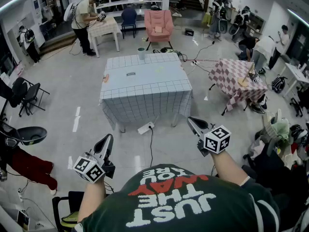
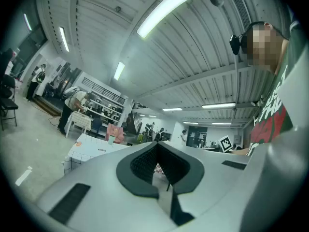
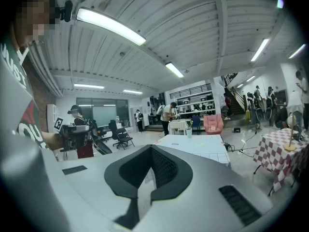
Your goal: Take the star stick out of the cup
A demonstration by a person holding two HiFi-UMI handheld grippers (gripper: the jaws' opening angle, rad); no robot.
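**One slogan on a shirt, coded squares on two cubes**

The person's dark shirt (image 1: pixel 174 197) is showing "JUST THE WAY YOU ARE" in white and red letters, upside down in the head view. Black-and-white square markers (image 1: pixel 83 165), carrying no letters, are sitting on the cube (image 1: pixel 91 170) of the left gripper (image 1: pixel 107 141) and the cube (image 1: pixel 217 139) of the right gripper (image 1: pixel 193 122).

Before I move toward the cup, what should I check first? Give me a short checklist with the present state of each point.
1. Left gripper empty, jaws together: ok.
2. Right gripper empty, jaws together: ok.
3. Cup upright at the far edge of the table: ok.
4. Star stick in the cup: cannot tell, too small to see.
5. Cup within reach: not ok, the table stands well ahead of both grippers.
6. Floor path free: not ok, a power strip and cable lie before the table.
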